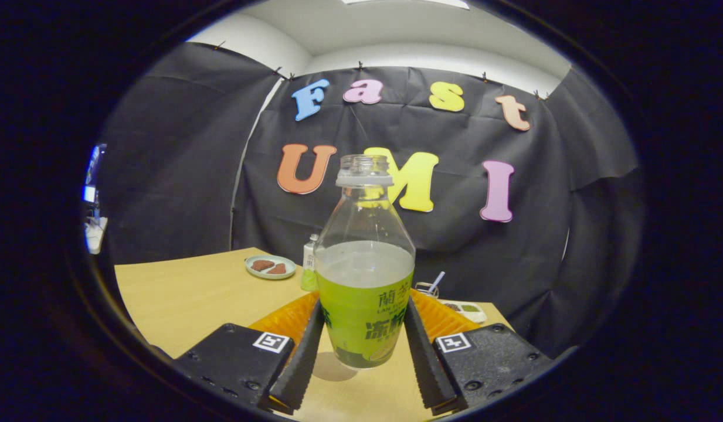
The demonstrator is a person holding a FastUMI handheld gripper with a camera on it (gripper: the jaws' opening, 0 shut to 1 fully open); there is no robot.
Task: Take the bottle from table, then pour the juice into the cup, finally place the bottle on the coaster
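The wooden table (179, 299) carries an orange ribbed tray (285, 319) just behind the claw (364, 343), whose two fingers press on either side of the bottle's green label. The open, capless bottle (364, 264) stands upright between them, lifted just off the table with its shadow beneath, and holds pale cloudy juice to about its shoulder. Beyond it stand a small green bottle (308, 266), a plate (270, 267) with two brown pieces, and a small glass (426, 288) with a straw.
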